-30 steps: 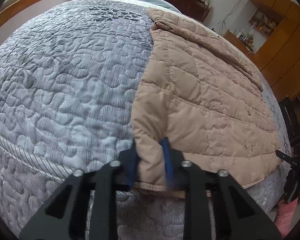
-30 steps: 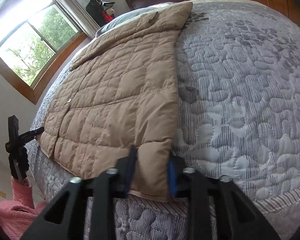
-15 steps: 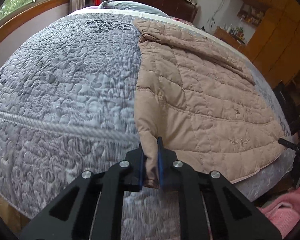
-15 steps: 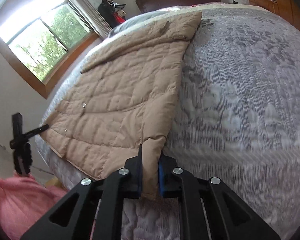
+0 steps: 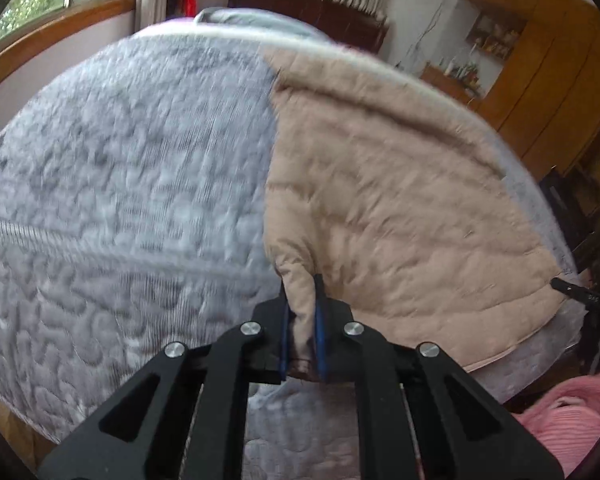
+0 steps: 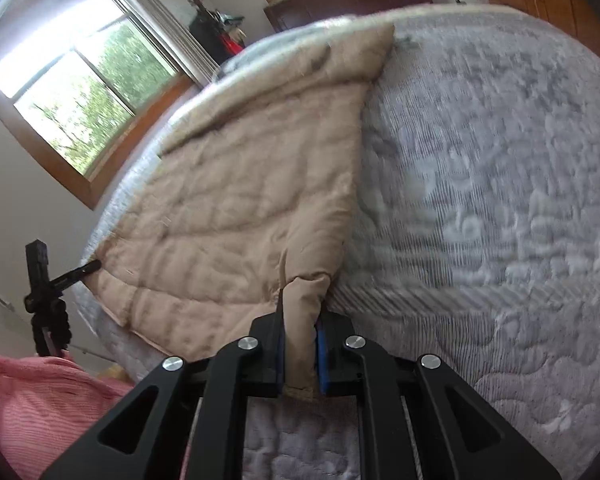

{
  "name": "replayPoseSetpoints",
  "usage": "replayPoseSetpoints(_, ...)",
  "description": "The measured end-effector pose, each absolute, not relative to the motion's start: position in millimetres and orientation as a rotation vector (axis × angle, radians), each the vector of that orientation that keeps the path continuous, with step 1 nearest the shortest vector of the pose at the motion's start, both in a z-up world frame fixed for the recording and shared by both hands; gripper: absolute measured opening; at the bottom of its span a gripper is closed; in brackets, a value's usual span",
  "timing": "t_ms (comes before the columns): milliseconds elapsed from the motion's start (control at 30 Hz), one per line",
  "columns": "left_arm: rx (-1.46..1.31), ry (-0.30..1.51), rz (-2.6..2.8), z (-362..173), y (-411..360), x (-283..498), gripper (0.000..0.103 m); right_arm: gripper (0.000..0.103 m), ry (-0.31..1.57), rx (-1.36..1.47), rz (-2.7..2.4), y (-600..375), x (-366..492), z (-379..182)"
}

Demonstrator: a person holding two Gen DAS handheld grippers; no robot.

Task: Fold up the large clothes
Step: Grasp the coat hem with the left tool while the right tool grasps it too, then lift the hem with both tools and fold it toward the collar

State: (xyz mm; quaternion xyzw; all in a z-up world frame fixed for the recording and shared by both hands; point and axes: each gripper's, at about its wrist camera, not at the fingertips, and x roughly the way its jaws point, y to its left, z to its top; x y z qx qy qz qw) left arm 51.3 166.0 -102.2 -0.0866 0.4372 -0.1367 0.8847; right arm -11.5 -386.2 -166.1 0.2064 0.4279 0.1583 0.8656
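A large tan quilted jacket [image 5: 388, 200] lies spread on a bed with a grey quilted cover [image 5: 120, 184]; it also shows in the right wrist view [image 6: 252, 208]. My left gripper [image 5: 302, 332] is shut on the jacket's near left hem corner, lifted a little off the bed. My right gripper [image 6: 299, 344] is shut on the near right hem corner, also raised. The far end of the jacket lies flat near the head of the bed.
The bed cover [image 6: 480, 208] extends wide beside the jacket. A pink garment [image 6: 32, 412] is at the bed's foot. A black stand [image 6: 44, 292] is at the bed's corner. Windows [image 6: 80, 92] and wooden cabinets [image 5: 540, 92] line the room.
Both grippers have closed tight on the jacket's hem corners and pulled back and up; the corners are now lifted off the bed and the view has drawn away.
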Motion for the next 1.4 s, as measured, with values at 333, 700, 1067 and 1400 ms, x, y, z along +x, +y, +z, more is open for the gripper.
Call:
replayPoseSetpoints(333,-0.208,0.779,-0.344,-39,154,113,0.008,0.011,0.769,0.376,0.372,-399,34,-86)
replayPoseSetpoints(700,-0.215,0.754,-0.315,-8,138,246,0.008,0.011,0.802,0.466,0.345,-423,157,-51)
replayPoseSetpoints(1067,-0.246,0.816,-0.26,-24,120,383,0.008,0.011,0.874,0.539,0.279,-449,287,-57)
replayPoseSetpoints(1400,-0.263,0.951,-0.218,-77,111,460,0.008,0.011,0.983,0.598,0.228,-461,360,-104)
